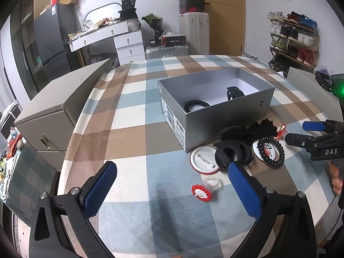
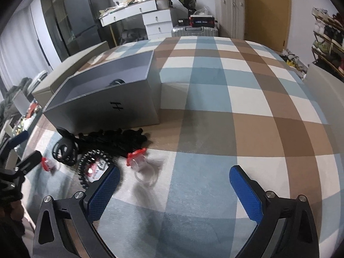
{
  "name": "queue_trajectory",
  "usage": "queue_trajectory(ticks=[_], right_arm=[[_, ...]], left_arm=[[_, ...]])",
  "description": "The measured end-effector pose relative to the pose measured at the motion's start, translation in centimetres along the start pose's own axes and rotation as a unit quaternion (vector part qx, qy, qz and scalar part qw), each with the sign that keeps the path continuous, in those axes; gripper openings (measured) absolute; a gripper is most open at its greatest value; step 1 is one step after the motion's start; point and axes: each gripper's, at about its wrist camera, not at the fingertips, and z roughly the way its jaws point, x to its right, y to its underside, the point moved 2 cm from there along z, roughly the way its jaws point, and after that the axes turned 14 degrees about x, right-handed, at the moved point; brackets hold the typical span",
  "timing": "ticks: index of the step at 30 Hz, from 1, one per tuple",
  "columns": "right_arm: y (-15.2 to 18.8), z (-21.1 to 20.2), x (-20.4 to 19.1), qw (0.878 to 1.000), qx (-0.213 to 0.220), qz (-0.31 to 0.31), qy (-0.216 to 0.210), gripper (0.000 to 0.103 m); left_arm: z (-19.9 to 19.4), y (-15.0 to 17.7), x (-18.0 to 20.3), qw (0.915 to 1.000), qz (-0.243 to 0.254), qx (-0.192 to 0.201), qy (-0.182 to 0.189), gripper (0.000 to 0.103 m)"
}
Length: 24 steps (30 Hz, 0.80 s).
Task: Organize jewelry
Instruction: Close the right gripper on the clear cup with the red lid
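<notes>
An open grey box [image 1: 223,118] sits on the checked tablecloth; inside lie a black coil hair tie [image 1: 196,105] and a black claw clip [image 1: 235,92]. In front of it are a black claw clip [image 1: 233,150], a black scrunchie [image 1: 261,126], a coil tie on a round badge [image 1: 270,152], a white pin badge [image 1: 204,160] and a red-and-white beaded ring [image 1: 202,192]. My left gripper [image 1: 172,185] is open, empty, just before the ring. My right gripper [image 2: 175,185] is open above the cloth, a clear ring with red top [image 2: 139,161] beyond its left finger. The box [image 2: 103,105] appears in the right wrist view too.
A beige case [image 1: 58,111] with a brass latch stands at the table's left edge. A grey chair back [image 1: 309,81] is at the right. A hand [image 1: 336,176] holds the right gripper [image 1: 301,133]. Behind are a fridge, a white dresser, suitcases and a shoe rack.
</notes>
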Motion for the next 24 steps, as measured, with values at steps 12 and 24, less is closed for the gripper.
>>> queue_trajectory(ticks=[12, 24], right_arm=[[-0.1, 1.1, -1.0, 0.999, -0.004, -0.034, 0.027, 0.099], [-0.3, 1.0, -2.9, 0.998, 0.002, -0.061, 0.006, 0.076]], left_arm=[[0.3, 0.2, -0.3, 1.0, -0.001, -0.008, -0.002, 0.101], [0.7, 0.6, -0.3, 0.9998, 0.0, -0.021, -0.003, 0.101]])
